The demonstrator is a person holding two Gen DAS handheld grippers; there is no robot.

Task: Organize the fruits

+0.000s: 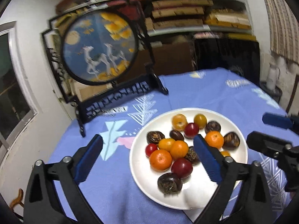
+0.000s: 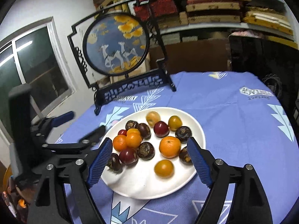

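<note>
A white plate (image 1: 142,171) sits on the blue tablecloth and holds several fruits: orange mandarins (image 1: 160,159), red plums (image 1: 181,168), yellow fruits (image 1: 200,121) and dark brown chestnuts (image 1: 169,183). The plate also shows in the right wrist view (image 2: 149,184), with a mandarin (image 2: 169,146) near its middle. My left gripper (image 1: 148,145) is open and empty, above the plate's left side. My right gripper (image 2: 149,147) is open and empty, straddling the plate's near half. The right gripper also shows at the right edge of the left wrist view.
A round painted screen on a black stand (image 1: 99,48) stands at the table's back left. Shelves of stacked boxes (image 1: 196,15) fill the wall behind. A window (image 2: 37,63) is at the left. The blue tablecloth (image 2: 233,115) covers the table around the plate.
</note>
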